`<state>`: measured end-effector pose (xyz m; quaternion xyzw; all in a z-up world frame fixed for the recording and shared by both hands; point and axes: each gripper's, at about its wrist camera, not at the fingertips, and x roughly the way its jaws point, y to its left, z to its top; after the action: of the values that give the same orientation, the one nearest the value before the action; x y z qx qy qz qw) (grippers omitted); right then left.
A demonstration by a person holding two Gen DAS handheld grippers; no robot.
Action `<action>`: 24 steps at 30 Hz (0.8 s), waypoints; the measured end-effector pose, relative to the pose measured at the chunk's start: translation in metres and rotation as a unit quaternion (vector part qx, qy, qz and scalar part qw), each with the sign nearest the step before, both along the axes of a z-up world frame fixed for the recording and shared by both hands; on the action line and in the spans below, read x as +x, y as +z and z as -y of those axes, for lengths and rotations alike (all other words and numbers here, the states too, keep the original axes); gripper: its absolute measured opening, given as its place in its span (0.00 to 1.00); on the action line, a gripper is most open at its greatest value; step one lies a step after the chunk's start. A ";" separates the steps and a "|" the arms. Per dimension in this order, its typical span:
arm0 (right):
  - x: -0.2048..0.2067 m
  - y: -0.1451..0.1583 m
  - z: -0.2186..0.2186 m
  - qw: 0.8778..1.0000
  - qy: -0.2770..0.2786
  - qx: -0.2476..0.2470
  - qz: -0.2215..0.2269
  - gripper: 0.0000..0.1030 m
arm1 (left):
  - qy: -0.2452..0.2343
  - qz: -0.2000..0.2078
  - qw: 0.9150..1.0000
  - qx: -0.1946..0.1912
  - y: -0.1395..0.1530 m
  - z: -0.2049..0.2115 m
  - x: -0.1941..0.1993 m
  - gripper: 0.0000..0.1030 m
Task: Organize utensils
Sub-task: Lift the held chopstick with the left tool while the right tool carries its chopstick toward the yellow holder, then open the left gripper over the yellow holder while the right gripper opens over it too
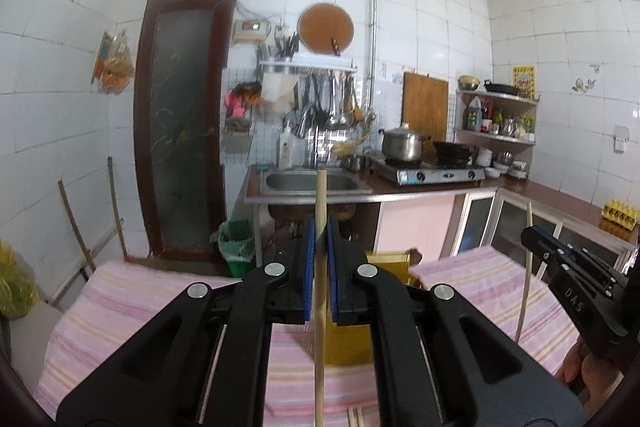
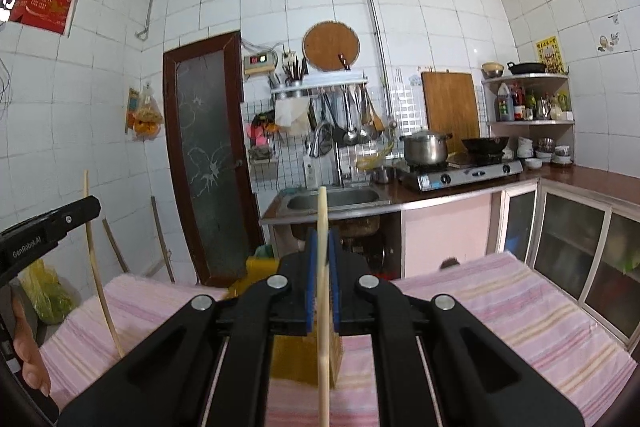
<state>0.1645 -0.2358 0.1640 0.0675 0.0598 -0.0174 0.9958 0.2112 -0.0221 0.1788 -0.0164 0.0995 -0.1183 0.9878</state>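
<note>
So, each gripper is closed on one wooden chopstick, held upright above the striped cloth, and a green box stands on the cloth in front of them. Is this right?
Only the colour is wrong. The box on the striped cloth is yellow, as the right wrist view shows. The left gripper and right gripper are each shut on one upright chopstick.

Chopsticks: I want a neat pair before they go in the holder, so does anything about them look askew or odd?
Nothing is damaged, but they are split: the left gripper holds one chopstick upright, the right gripper another chopstick. More chopsticks lie on the striped cloth, outside the yellow holder.
</note>
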 end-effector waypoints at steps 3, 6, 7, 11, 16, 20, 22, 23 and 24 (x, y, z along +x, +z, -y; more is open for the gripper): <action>0.015 0.023 0.003 1.000 -0.005 0.000 0.025 0.06 | -0.006 0.013 1.000 -0.009 0.019 0.004 0.014 0.04; 0.032 0.042 0.004 0.999 -0.011 0.000 0.046 0.06 | -0.010 0.028 1.000 -0.010 0.031 0.015 0.029 0.04; 0.036 0.046 0.004 0.999 -0.011 0.004 0.051 0.06 | -0.010 0.032 0.999 -0.010 0.033 0.018 0.035 0.04; 0.065 0.058 0.004 0.997 -0.011 0.019 0.074 0.06 | -0.017 0.055 0.998 -0.029 0.041 0.031 0.062 0.04; 0.110 0.052 -0.004 0.996 -0.014 0.002 0.085 0.06 | -0.019 0.076 0.996 -0.039 0.034 0.047 0.101 0.04; 0.139 0.033 -0.003 0.996 -0.016 -0.003 0.086 0.06 | -0.022 0.059 0.997 -0.038 0.006 0.057 0.138 0.04; 0.150 0.018 -0.003 0.997 -0.013 0.000 0.081 0.06 | -0.019 0.045 0.998 -0.038 -0.018 0.061 0.155 0.04; 0.155 0.009 -0.003 0.997 -0.012 -0.003 0.076 0.06 | -0.018 0.037 0.998 -0.037 -0.029 0.063 0.161 0.04; 0.159 0.002 -0.003 0.997 -0.012 -0.005 0.072 0.06 | -0.017 0.025 0.999 -0.036 -0.040 0.064 0.168 0.04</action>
<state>0.3232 -0.2325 0.1663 0.0642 -0.0129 -0.0252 0.9975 0.3788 -0.0863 0.1392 -0.0468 0.0706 -0.1386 0.9867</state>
